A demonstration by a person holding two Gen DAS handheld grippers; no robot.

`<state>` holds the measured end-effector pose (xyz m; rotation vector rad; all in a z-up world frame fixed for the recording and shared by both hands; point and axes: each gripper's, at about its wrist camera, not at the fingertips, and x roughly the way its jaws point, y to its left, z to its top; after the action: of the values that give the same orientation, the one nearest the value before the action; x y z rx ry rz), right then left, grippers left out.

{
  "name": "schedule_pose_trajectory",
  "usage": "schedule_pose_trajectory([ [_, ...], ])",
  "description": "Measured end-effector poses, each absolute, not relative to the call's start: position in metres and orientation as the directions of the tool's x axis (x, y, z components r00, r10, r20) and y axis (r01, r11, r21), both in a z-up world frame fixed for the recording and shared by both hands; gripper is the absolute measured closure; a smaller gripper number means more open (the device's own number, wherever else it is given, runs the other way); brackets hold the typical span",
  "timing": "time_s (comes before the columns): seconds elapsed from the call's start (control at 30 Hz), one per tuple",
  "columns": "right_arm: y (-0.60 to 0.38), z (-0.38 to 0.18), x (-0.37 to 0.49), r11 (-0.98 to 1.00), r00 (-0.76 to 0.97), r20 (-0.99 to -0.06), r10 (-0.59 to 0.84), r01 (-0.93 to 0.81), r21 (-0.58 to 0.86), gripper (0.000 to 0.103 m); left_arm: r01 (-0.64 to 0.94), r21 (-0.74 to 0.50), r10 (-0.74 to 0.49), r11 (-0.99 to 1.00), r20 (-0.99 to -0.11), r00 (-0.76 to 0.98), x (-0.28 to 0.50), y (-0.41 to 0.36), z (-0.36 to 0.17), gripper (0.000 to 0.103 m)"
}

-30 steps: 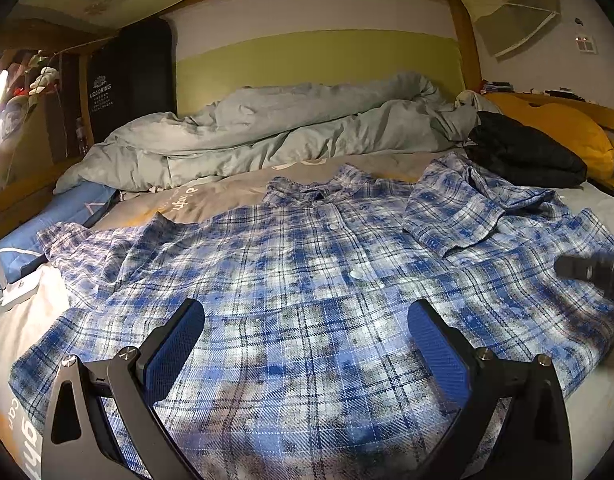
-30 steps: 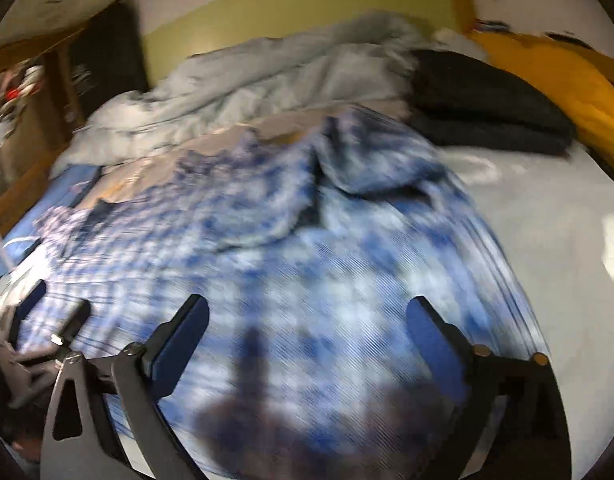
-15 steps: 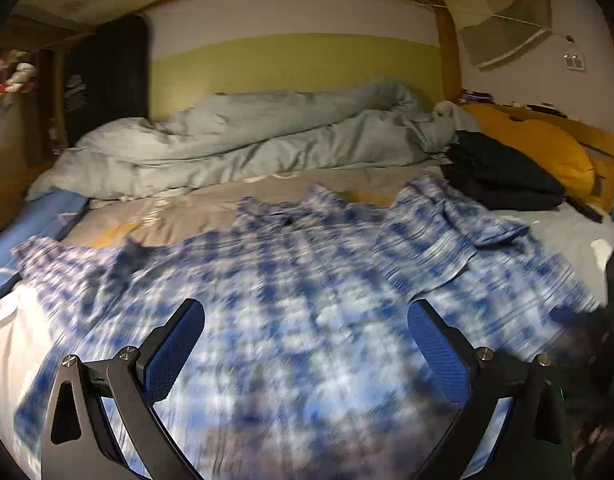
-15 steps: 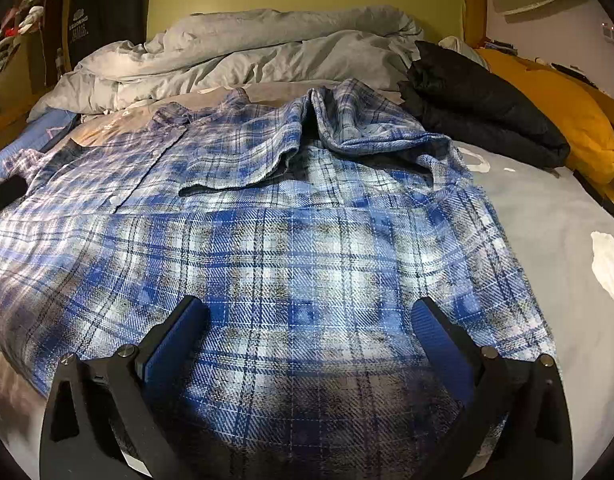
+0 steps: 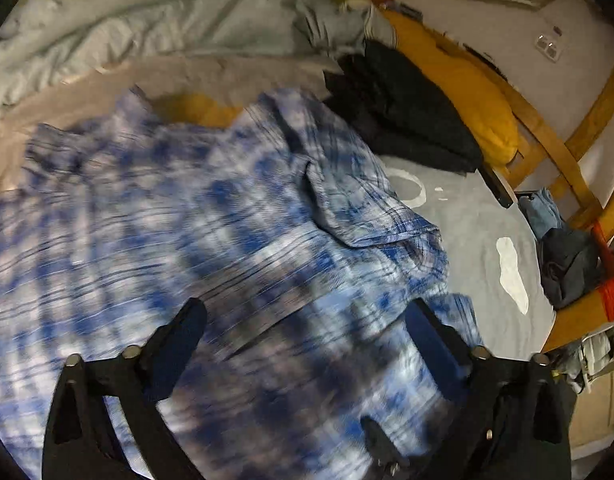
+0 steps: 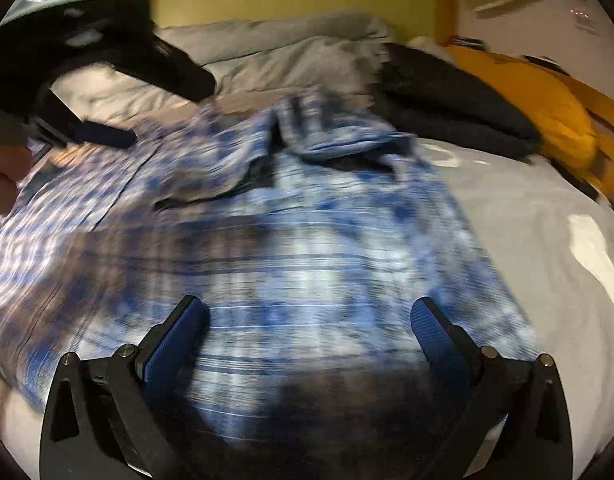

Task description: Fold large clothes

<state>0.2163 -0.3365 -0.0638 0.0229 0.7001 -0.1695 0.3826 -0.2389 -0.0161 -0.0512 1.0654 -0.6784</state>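
A blue-and-white plaid shirt [image 5: 179,216] lies spread front-up on the bed, motion-blurred in both views. One sleeve [image 5: 347,200] is folded in over its body. My left gripper [image 5: 305,312] hovers above the shirt's lower right part; its jaws are closing but still wide, with nothing pressed between them. In the right wrist view the same shirt [image 6: 307,224] fills the middle, and my right gripper [image 6: 309,308] stands open over its hem area, holding nothing. The left gripper [image 6: 147,108] also shows there as a dark shape at the upper left, above the shirt.
A crumpled grey duvet [image 5: 167,20] is heaped at the head of the bed. A dark folded garment [image 5: 407,116] and a yellow pillow [image 5: 467,92] lie at the right. Bare grey sheet [image 5: 475,232], a wooden bed rail [image 5: 559,152] and piled clothes [image 5: 567,272] flank the shirt's right side.
The left wrist view has swung to the right and tipped down toward the shirt's right side. The left gripper has come into the right wrist view at upper left. The right gripper has hardly moved.
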Motion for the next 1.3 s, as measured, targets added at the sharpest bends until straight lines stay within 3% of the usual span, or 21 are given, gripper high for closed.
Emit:
schedule_pose_trajectory([
  [0.13, -0.338, -0.064, 0.218, 0.986, 0.744, -0.652, -0.144, 0.161, -0.034, 0.0, 0.475, -0.353, -0.512, 0.806, -0.818, 0.26, 0.399, -0.262, -0.037, 0.01],
  [0.2, -0.338, -0.064, 0.218, 0.986, 0.743, -0.653, -0.145, 0.161, -0.036, 0.0, 0.451, -0.319, -0.462, 0.834, -0.85, 0.254, 0.407, -0.269, -0.051, 0.018],
  [0.23, -0.338, -0.064, 0.219, 0.987, 0.743, -0.654, -0.142, 0.159, -0.034, 0.0, 0.437, -0.279, -0.422, 0.855, -0.864, 0.274, 0.41, -0.271, -0.056, 0.033],
  [0.27, -0.339, -0.064, 0.219, 0.987, 0.742, -0.656, -0.139, 0.158, -0.031, 0.0, 0.423, -0.237, -0.383, 0.874, -0.872, 0.304, 0.412, -0.27, -0.057, 0.057],
  [0.33, -0.339, -0.064, 0.221, 0.987, 0.741, -0.657, -0.135, 0.157, -0.026, 0.0, 0.41, -0.222, -0.38, 0.885, -0.853, 0.358, 0.412, -0.259, -0.049, 0.083],
  [0.4, -0.339, -0.064, 0.223, 0.987, 0.74, -0.659, -0.136, 0.157, -0.027, 0.0, 0.391, -0.24, -0.403, 0.889, -0.815, 0.416, 0.41, -0.241, -0.029, 0.097],
  [0.67, -0.335, -0.065, 0.224, 0.986, 0.734, -0.662, -0.15, 0.161, -0.045, 0.0, 0.231, -0.166, -0.282, 0.959, -0.662, 0.694, 0.402, -0.128, 0.088, 0.099],
  [0.83, -0.334, -0.065, 0.224, 0.986, 0.733, -0.663, -0.154, 0.162, -0.05, 0.0, 0.123, -0.09, -0.152, 0.988, -0.665, 0.731, 0.417, -0.07, 0.126, 0.099],
  [0.97, -0.332, -0.066, 0.224, 0.985, 0.731, -0.663, -0.159, 0.163, -0.056, 0.0, 0.088, -0.002, -0.064, 0.996, -0.71, 0.701, 0.428, -0.055, 0.116, 0.099],
  [1.3, -0.331, -0.066, 0.225, 0.985, 0.73, -0.664, -0.159, 0.162, -0.057, 0.0, -0.077, 0.065, 0.098, 0.995, -0.786, 0.61, 0.452, -0.002, 0.056, 0.099],
])
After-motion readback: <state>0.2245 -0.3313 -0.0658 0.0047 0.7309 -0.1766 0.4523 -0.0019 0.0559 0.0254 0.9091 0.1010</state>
